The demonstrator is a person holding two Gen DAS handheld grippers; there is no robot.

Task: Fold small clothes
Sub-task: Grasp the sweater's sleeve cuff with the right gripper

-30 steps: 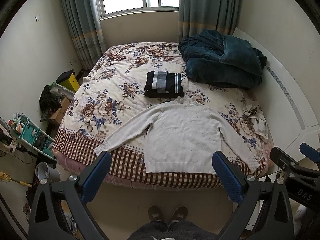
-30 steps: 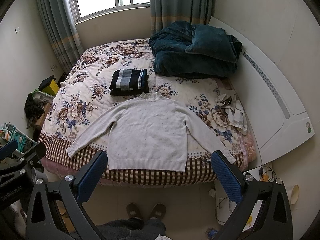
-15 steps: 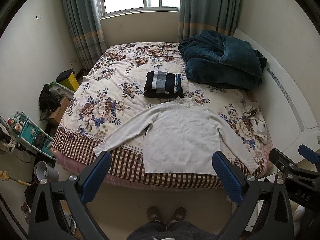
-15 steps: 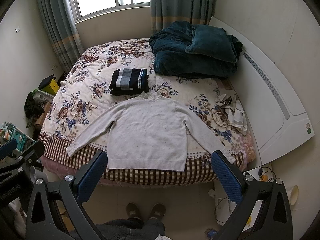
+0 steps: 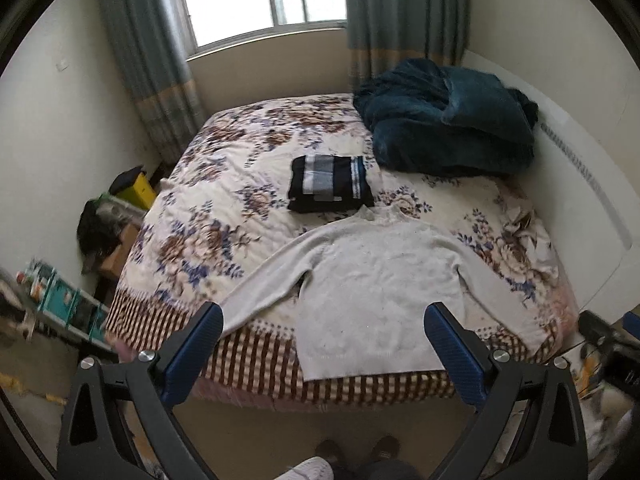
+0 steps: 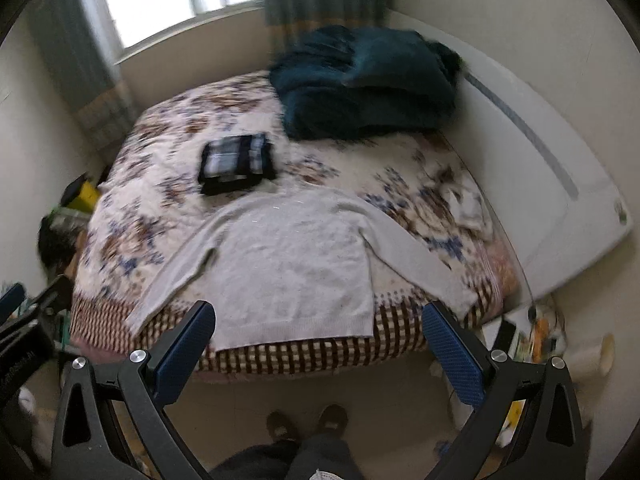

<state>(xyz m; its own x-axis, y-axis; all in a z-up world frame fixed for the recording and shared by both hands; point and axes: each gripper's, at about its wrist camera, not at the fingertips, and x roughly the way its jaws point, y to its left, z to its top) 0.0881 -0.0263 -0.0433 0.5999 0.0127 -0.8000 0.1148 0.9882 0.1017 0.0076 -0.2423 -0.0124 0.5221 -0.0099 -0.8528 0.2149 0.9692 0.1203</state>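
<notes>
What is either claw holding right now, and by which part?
Nothing. The left claw and right claw are both open, short of the sweater lying flat on the bed.

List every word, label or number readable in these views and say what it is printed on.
No text reads cleanly.
White lettering on the left gripper body, seen at the right wrist view's left edge: too blurred to read.
Right gripper body at the left wrist view's right edge: no print discernible.
Sweater, folded striped garment: no print.

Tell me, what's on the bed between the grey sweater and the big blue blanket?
Only bare flowery bedspread lies between the grey sweater and the blue blanket. The folded striped garment sits off to the side. The left wrist view shows it best.
</notes>
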